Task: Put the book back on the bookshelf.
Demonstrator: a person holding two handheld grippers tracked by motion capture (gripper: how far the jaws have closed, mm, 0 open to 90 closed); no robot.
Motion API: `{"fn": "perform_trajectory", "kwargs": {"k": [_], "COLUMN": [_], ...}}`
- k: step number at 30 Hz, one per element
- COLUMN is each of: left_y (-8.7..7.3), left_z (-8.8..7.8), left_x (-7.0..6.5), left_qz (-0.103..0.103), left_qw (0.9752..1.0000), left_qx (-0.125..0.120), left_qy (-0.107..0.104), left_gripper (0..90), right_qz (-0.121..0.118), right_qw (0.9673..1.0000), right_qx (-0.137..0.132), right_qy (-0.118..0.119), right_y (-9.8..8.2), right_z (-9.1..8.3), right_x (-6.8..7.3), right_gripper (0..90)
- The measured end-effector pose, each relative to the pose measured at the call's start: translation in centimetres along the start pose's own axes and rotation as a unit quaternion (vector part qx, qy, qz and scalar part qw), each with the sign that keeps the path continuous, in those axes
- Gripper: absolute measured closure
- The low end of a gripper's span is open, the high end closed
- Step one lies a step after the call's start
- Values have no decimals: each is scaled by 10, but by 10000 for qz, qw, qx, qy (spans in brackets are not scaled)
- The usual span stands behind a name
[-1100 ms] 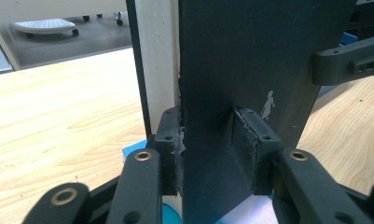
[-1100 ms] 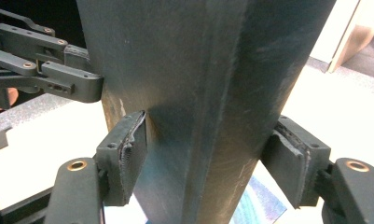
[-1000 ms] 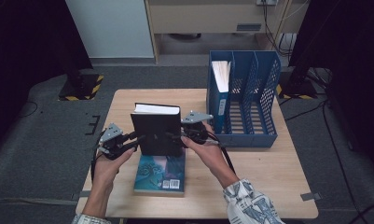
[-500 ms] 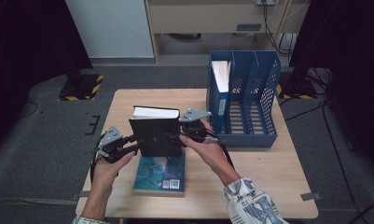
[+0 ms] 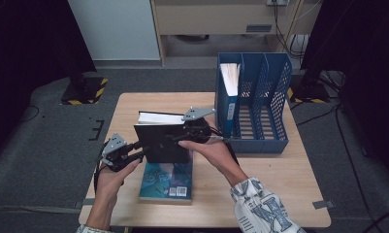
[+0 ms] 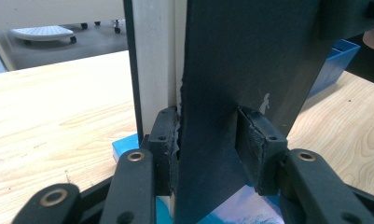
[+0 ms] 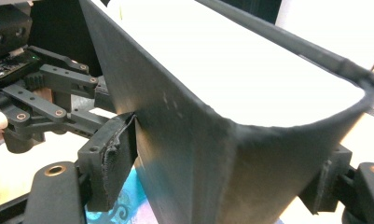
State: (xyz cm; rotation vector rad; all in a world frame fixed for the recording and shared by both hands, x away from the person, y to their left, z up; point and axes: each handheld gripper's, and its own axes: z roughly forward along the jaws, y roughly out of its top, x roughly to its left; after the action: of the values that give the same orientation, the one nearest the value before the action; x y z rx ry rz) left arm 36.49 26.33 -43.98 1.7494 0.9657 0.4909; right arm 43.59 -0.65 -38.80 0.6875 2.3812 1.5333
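Above the middle of the counter (image 5: 279,170), I hold the black hardcover book (image 5: 162,141) upright, page edges up, between my two tools. It stands over the near part of a blue paperback (image 5: 167,180) that lies flat on the counter, barcode toward me; I cannot tell whether the two touch.

My left tool (image 5: 134,154) grips the book's lower left corner. In the left gripper view its pads (image 6: 165,140) clamp the black cover and the page block, with the cover's edge frayed at the inner pad.

My right tool (image 5: 192,136) is at the book's right side, by the spine. Its jaws have just been opening. In the right gripper view the spine end sits between them; the left pad (image 7: 111,154) lies at the cover, the far pad stands just off the other side. Grip loosened, not pressing.

Blue file rack (image 5: 252,104) stands at the right of the counter, one book (image 5: 229,80) upright in its leftmost slot.
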Motion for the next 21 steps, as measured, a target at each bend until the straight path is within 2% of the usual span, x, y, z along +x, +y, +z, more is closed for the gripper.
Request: {"fn": "perform_trajectory", "kwargs": {"k": [2, 5, 9, 12, 16, 21], "left_y": [-2, -3, -3, -3, -3, -3], "left_z": [0, 0, 1, 1, 0, 1], "left_x": [-1, -6, -6, -5, -3, 2], "left_qz": [-84, -10, -19, -43, -47, -71], "left_qw": [9999, 9998, 9990, 9991, 9986, 9986], "left_qx": [-62, -46, -35, -42, -44, -64], "left_qy": [31, 207, 437, 431, 525, 516], "left_gripper": [584, 575, 512, 508, 486, 458], "right_qz": [-84, -93, -104, -130, -120, -112], "right_qw": [10000, 9999, 9999, 9999, 9999, 9999], "right_qx": [32, 48, 36, 14, -12, -8], "right_qy": [7, 16, 52, 43, 22, -27], "right_y": [0, -1, -1, -2, -4, -5], "right_z": [-1, -2, -5, -7, -10, -12], "right_x": [1, 2, 5, 8, 14, 22], "right_gripper": [255, 271, 318, 341, 380, 391]}}
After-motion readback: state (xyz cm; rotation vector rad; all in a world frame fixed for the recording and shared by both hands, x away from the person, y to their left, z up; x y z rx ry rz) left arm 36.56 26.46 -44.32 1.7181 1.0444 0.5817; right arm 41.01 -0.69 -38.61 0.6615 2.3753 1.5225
